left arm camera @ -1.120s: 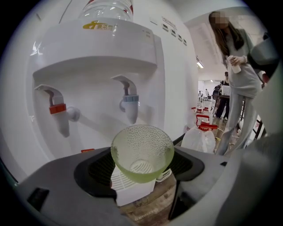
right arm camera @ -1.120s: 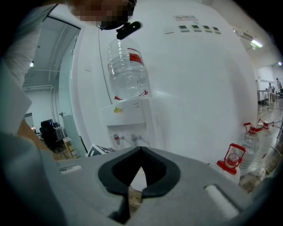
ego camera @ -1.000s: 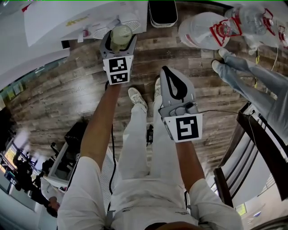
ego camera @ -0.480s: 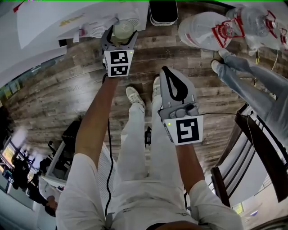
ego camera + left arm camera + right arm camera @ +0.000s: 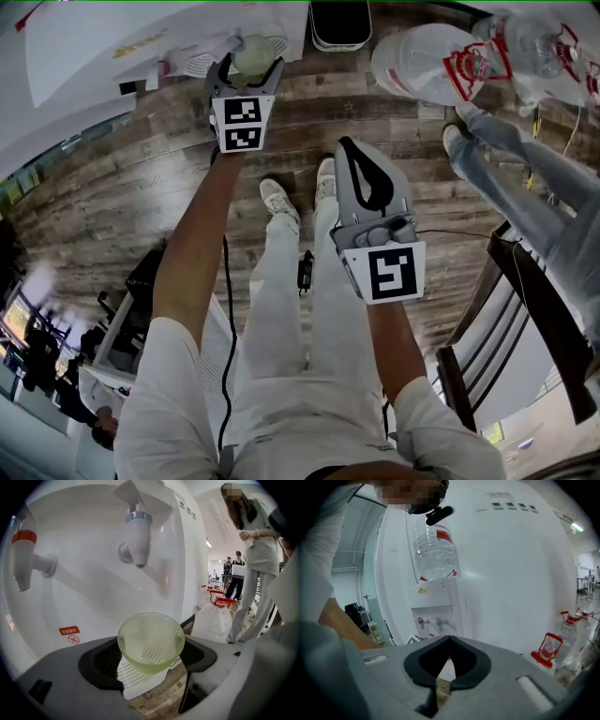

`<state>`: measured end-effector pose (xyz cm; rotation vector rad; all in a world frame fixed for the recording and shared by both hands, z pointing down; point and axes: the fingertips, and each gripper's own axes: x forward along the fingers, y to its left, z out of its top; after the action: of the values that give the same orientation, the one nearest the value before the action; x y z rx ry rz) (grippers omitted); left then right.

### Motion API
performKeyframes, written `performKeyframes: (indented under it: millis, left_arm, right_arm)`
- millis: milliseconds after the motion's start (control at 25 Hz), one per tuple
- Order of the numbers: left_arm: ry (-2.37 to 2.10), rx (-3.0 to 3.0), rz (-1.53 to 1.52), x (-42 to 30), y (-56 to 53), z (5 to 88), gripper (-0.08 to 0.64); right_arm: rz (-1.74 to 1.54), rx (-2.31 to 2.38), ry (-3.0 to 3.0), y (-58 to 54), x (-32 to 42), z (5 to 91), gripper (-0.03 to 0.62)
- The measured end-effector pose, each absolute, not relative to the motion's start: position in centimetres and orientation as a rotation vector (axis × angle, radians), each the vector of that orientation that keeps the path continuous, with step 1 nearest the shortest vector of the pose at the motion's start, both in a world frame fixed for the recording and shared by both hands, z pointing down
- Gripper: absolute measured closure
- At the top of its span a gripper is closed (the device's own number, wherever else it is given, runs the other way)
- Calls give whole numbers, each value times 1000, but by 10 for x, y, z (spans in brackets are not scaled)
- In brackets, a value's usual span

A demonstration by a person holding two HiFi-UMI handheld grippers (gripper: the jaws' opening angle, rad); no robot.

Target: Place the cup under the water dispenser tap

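A pale green dimpled cup (image 5: 151, 641) sits between the jaws of my left gripper (image 5: 151, 657), which is shut on it. The cup hangs over the white drip tray (image 5: 133, 677) of the water dispenser, below the grey-capped tap (image 5: 137, 538). A red-capped tap (image 5: 26, 557) is to its left. I cannot tell whether the cup touches the tray. In the head view the left gripper (image 5: 246, 80) holds the cup (image 5: 253, 54) at the dispenser's foot. My right gripper (image 5: 352, 152) hangs over the floor, shut and holding nothing (image 5: 449, 639).
Large water bottles in plastic wrap (image 5: 441, 61) lie at the upper right. A person's legs (image 5: 525, 159) stand beside them, and a person (image 5: 255, 550) shows right of the dispenser. A dark chair (image 5: 534, 309) is at the right. Red-handled bottles (image 5: 551, 651) stand by the wall.
My left gripper has carried the cup forward and down, closer under the dispenser. The right gripper has stayed where it was.
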<state>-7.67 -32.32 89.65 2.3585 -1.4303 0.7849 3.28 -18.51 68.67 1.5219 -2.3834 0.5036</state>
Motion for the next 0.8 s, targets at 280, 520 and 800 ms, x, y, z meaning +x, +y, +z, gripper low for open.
performKeyframes:
  millis: [280,520,800]
  left_arm:
    - [-1441,2299,830,-79,-330,907,184]
    - [-1438,2289,831,-82,-328,900,132]
    - [-1468,2282,750,-80,-320,862,132]
  right_arm:
    - [519,1533,-2353,-187,40,691,592]
    - [499,1537,-2352,-187,43,688,592]
    - [496,1553,-2357,-184,43,668,592]
